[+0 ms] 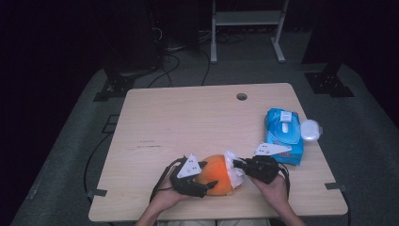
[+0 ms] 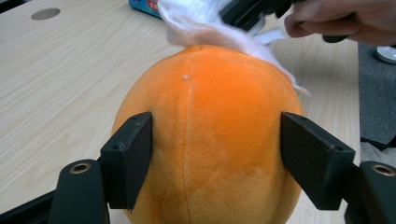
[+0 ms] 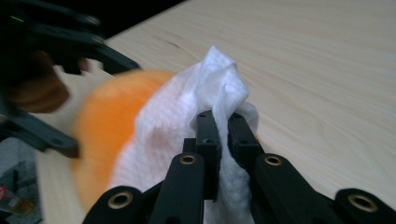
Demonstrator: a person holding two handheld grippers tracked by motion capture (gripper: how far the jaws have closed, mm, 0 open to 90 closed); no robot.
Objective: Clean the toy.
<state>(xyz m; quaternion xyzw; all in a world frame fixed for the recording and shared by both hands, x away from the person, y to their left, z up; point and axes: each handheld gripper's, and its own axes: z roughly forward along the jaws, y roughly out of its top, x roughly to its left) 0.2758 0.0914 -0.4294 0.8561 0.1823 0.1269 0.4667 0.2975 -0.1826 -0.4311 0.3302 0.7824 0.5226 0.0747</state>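
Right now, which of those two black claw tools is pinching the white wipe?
The right hand-held gripper: its jaws are shut on the white wipe, laid against the orange plush ball. The left hand-held gripper clamps the ball's sides instead.

My left black two-jaw gripper [image 1: 205, 184] clamps both sides of the orange plush ball [image 2: 205, 140]; my right black gripper [image 3: 223, 135] pinches the white wipe [image 3: 187, 121] against its far side.

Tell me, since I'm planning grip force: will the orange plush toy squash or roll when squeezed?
Likely soft: the orange plush toy looks fuzzy and seamed between the left gripper jaws. Its rounded shape may roll if released. Probably light.
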